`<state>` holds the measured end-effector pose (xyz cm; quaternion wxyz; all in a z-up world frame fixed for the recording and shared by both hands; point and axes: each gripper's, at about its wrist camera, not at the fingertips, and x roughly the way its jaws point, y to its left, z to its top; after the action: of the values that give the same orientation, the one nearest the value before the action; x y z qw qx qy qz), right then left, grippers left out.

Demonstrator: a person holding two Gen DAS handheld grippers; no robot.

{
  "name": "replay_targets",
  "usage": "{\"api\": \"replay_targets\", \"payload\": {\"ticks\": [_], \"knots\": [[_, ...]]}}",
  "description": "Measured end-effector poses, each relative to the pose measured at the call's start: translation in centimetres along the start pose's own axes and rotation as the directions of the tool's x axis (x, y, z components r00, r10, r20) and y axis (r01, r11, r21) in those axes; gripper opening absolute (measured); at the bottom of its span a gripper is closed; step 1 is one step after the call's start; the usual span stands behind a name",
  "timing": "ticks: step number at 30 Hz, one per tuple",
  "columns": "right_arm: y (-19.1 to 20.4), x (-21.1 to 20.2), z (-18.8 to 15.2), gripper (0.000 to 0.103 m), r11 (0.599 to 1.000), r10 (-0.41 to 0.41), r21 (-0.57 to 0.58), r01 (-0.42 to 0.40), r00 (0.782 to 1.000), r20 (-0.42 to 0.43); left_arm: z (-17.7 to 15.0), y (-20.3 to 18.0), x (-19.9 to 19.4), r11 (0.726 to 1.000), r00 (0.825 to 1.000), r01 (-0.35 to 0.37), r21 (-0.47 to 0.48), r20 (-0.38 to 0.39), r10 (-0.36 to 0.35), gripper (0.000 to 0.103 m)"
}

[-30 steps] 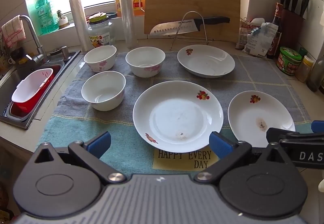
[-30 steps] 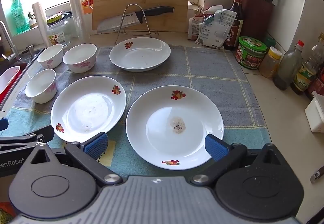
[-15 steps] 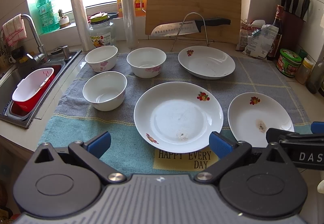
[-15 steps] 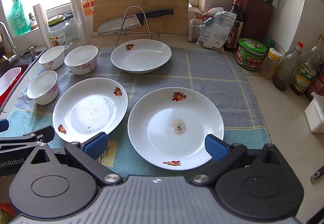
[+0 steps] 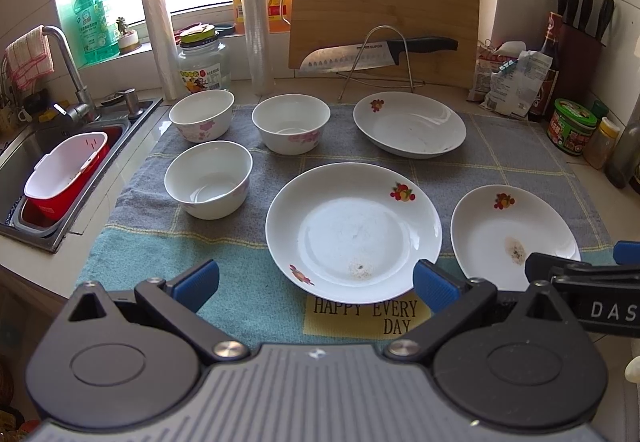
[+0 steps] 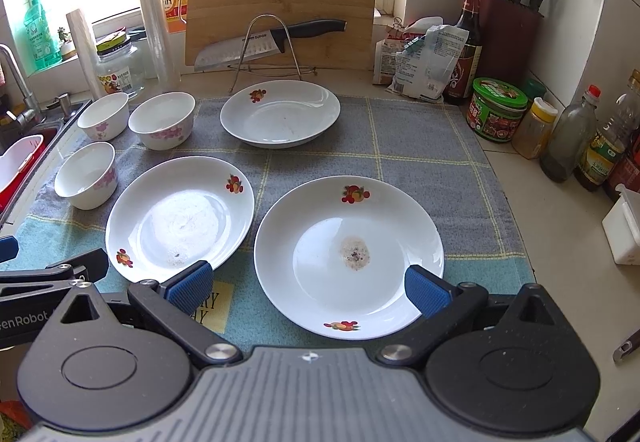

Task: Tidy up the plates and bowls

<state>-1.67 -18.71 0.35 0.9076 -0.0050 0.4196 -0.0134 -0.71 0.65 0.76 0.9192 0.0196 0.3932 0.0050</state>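
A: What has changed over the last second?

B: Very little. Both views have crept slightly; every dish sits where it did. No plate or bowl has been lifted or touched, so the sorting has not begun.

A: The grippers?

B: The left gripper (image 5: 316, 280) has its blue pads spread wide and holds nothing, hovering over the near edge of the cloth (image 5: 516, 146). The right gripper (image 6: 308, 284) is likewise spread and empty, its pads framing the near rim of the stained plate (image 6: 349, 256) without touching it, as far as I can tell.

A: Where are the dishes?

B: In the left view, the middle plate (image 5: 354, 232) lies at 12 o'clock just beyond the fingers; the stained plate is at 2 o'clock, beside it but apart. The far plate (image 5: 409, 123) is at 1 o'clock, further back. 3 bowls cluster at 11 o'clock: the near bowl (image 5: 208, 179), the back-left bowl (image 5: 201, 115) and the back-right bowl (image 5: 291, 123), all upright and unstacked.

A: And next?

B: I judge the right hand is lined up to take the stained plate first, probably to stack it on a neighbour.
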Motion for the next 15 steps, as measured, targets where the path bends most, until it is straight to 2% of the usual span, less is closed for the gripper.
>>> {"api": "replay_targets", "payload": {"ticks": [15], "knots": [[0.08,-0.12,0.01,0.103,1.000,-0.003,-0.001,0.003,1.000,0.007,0.07,0.21,-0.08,1.000,1.000,0.004,-0.005,0.000,-0.004,0.102]]}}
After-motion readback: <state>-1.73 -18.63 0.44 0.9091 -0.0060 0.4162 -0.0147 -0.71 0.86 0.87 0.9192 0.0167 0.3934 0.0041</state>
